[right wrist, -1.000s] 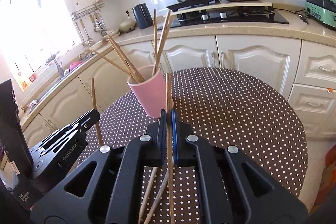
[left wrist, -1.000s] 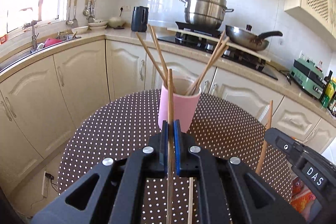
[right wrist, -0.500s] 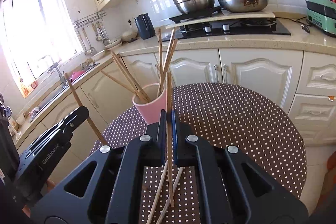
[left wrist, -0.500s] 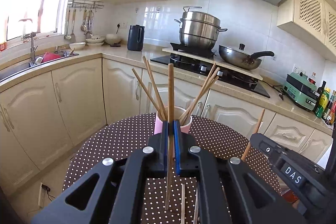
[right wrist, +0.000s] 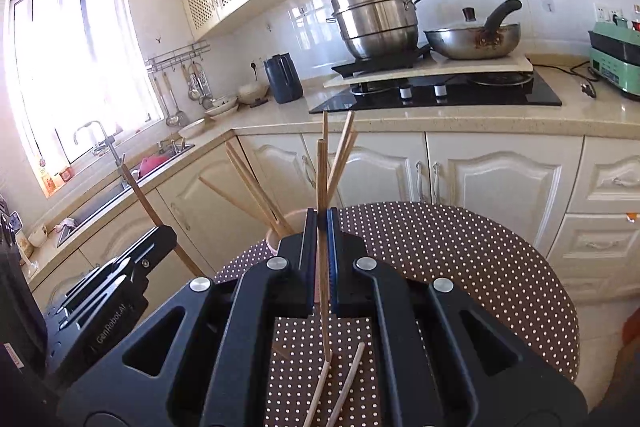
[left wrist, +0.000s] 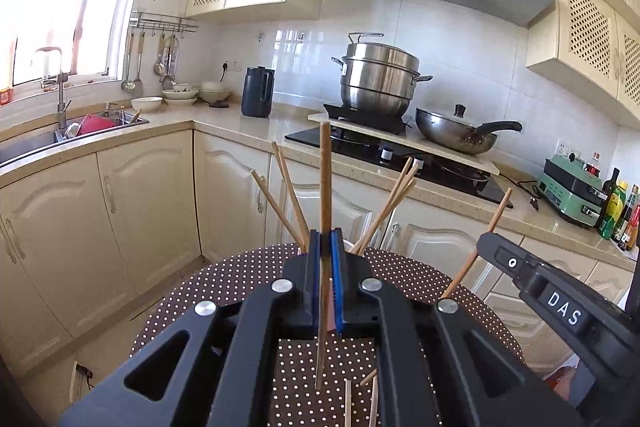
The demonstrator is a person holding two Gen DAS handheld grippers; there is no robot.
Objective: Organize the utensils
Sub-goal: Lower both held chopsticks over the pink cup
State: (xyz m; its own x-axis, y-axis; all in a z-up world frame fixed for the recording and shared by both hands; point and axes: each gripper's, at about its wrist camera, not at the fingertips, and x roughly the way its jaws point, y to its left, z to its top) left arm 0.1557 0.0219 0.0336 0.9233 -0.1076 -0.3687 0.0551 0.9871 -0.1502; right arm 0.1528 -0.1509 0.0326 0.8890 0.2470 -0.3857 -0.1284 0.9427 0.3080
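My left gripper [left wrist: 326,239] is shut on a wooden chopstick [left wrist: 325,179] held upright above the polka-dot table [left wrist: 248,275]. My right gripper [right wrist: 320,221] is shut on another chopstick [right wrist: 321,179], also upright. The pink cup [right wrist: 280,231] stands just beyond both grippers, mostly hidden by their jaws, with several chopsticks [left wrist: 394,203] leaning out of it. Loose chopsticks [right wrist: 348,383] lie on the table under the grippers. In the left wrist view the right gripper [left wrist: 486,245] shows at the right with its stick. In the right wrist view the left gripper [right wrist: 164,237] shows at the left.
Cream cabinets and a counter [left wrist: 224,119] run behind the table. On the counter are a steamer pot [left wrist: 378,75], a wok [left wrist: 456,131], a dark kettle [left wrist: 257,97] and a green appliance [left wrist: 572,191]. A sink [left wrist: 80,127] is at the left.
Both grippers have risen and tilted up, each carrying its chopstick higher. The cup has sunk in view behind the jaws.
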